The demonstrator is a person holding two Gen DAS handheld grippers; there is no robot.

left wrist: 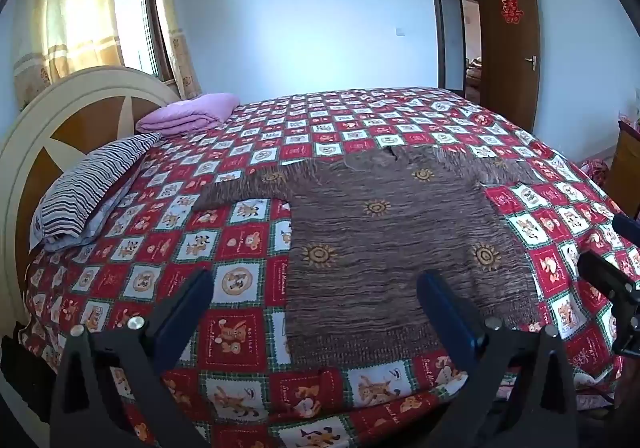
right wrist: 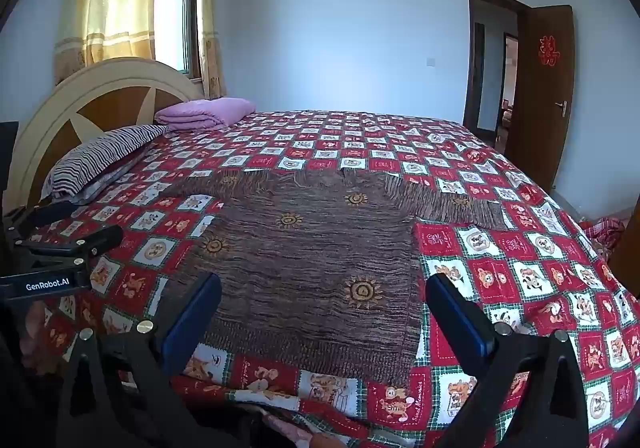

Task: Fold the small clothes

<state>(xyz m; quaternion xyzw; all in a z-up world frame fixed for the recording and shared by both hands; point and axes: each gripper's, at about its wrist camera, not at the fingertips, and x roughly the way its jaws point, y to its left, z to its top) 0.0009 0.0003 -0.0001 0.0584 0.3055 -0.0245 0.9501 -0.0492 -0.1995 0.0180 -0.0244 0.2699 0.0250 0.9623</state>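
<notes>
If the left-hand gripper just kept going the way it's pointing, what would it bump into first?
Most likely the brown sweater spread flat on the bed. The left gripper tilts downward, open, with the sweater's lower part between its fingers and nothing in front, though depth is hard to judge.

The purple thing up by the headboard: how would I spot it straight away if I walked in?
Start at the big bed with the red-and-white cartoon-check bedspread and look to its round cream-and-brown headboard. At the far end of the headboard, below the window, lies a folded lilac blanket. It is plain and stacked in layers, unlike the striped pillow beside it.
</notes>
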